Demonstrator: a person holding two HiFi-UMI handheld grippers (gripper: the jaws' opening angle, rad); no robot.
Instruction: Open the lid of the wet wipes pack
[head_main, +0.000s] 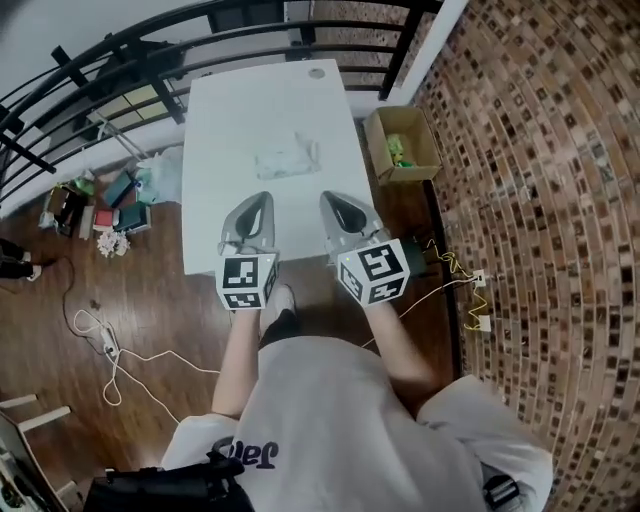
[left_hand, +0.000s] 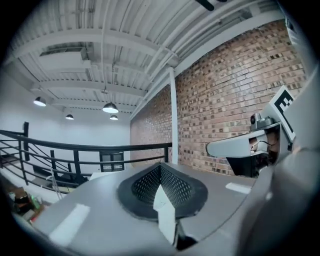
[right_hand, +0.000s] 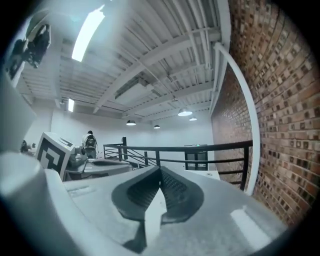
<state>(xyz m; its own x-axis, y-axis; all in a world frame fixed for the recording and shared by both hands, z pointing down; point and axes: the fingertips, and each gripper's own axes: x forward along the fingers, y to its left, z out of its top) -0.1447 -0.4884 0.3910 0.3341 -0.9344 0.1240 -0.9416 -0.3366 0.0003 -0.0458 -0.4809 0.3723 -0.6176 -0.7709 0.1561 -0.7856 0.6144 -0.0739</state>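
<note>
On the white table (head_main: 230, 120), standing on a dark wooden floor (head_main: 150, 290): a wet wipes pack (head_main: 286, 158) lying flat about the middle of the top, and a small round disc (head_main: 317, 72) near the far edge, well apart from the pack. On the floor right of the table, an open cardboard box (head_main: 402, 145). On the left, a heap of small clutter (head_main: 100, 205) and a white power strip (head_main: 108, 346) with its cable.

Head looks down; gripper views level, share railing (left_hand: 100, 146).

Grey left gripper (head_main: 260, 203) and grey right gripper (head_main: 333, 203) side by side, near level, jaws pressed together, empty; bare forearms (head_main: 236, 355) stretched forward.
</note>
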